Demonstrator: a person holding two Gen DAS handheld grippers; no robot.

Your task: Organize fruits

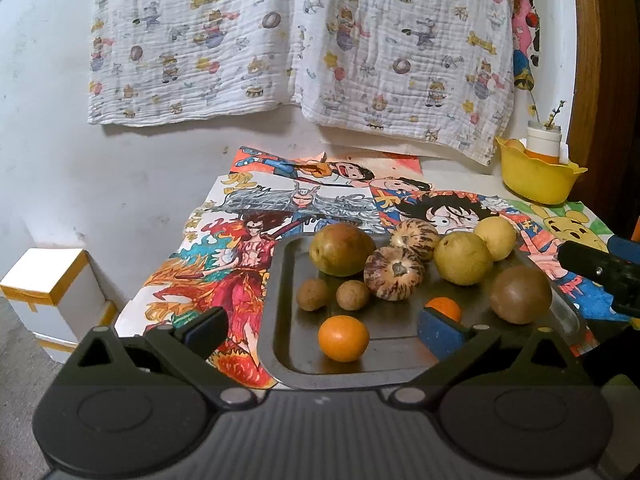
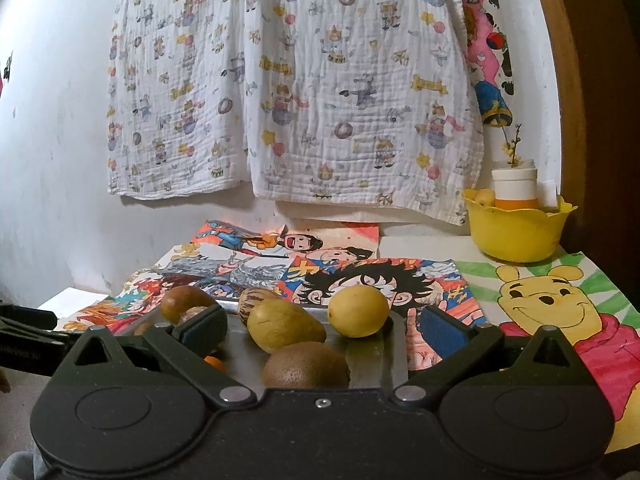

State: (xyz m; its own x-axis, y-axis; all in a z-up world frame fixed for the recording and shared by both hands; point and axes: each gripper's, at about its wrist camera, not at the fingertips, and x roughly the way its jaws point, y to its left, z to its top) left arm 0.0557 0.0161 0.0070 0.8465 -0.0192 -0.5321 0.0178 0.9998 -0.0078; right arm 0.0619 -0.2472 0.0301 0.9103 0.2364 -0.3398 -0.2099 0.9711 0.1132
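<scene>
Left wrist view: the left gripper [image 1: 322, 330] hovers over the near edge of the metal tray [image 1: 282, 280], its jaws spread wide and holding nothing. A small orange [image 1: 343, 338] lies between the fingers near that edge; a second orange [image 1: 445, 307] is half hidden behind the right blue pad [image 1: 438, 336]. Further in sit 2 small brown round fruits [image 1: 313, 294], 2 purple-striped fruits [image 1: 394, 268], a large green-brown fruit [image 1: 342, 249], 2 yellow-green ones [image 1: 463, 258] and a kiwi [image 1: 520, 295]. The yellow bowl [image 1: 536, 178] stands at the table's far right corner, well apart from the tray.

Right wrist view: the right gripper [image 2: 322, 330] is likewise spread and empty, low over the tray's right end, with the kiwi [image 2: 306, 365] just before it and a round yellow fruit [image 2: 358, 311] beyond.

Judgement: sorting has barely begun. For a clean first pick, centre the left pads on the near orange's widest part, lower until they straddle it, then close gently so it does not roll into its neighbours
</scene>
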